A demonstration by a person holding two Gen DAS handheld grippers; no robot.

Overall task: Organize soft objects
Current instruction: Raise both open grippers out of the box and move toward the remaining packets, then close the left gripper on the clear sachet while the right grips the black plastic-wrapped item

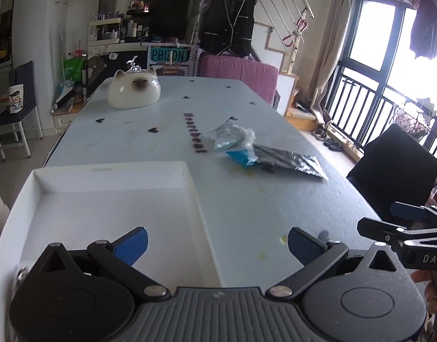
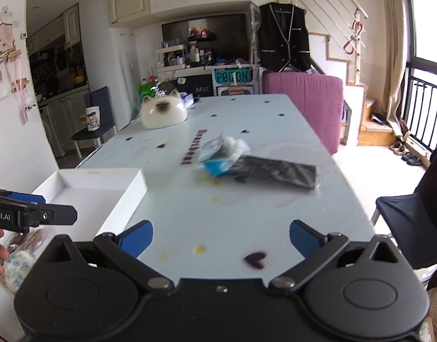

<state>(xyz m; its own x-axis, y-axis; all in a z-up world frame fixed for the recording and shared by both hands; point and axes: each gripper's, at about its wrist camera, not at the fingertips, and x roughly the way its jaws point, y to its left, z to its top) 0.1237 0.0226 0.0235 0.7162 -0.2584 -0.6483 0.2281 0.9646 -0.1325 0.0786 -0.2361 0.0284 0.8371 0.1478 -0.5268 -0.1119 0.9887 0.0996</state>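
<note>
A white tray [image 1: 113,171] sits on the table at the near left; it also shows in the right wrist view [image 2: 104,178]. Soft packets lie mid-table: a clear bag of cotton [image 1: 232,134] [image 2: 232,145], a blue packet [image 1: 241,158] [image 2: 217,166] and a flat black packet [image 1: 286,161] [image 2: 275,171]. My left gripper [image 1: 217,245] is open and empty over the tray's near right corner. My right gripper [image 2: 221,238] is open and empty above the table's near edge. More soft packets [image 2: 18,253] lie at the tray's near end.
A white cat-shaped ornament [image 1: 134,88] [image 2: 164,112] stands at the far left of the table. A dark chair [image 1: 395,171] [image 2: 406,222] stands at the table's right side. A pink cushion [image 2: 304,99] is beyond the far end.
</note>
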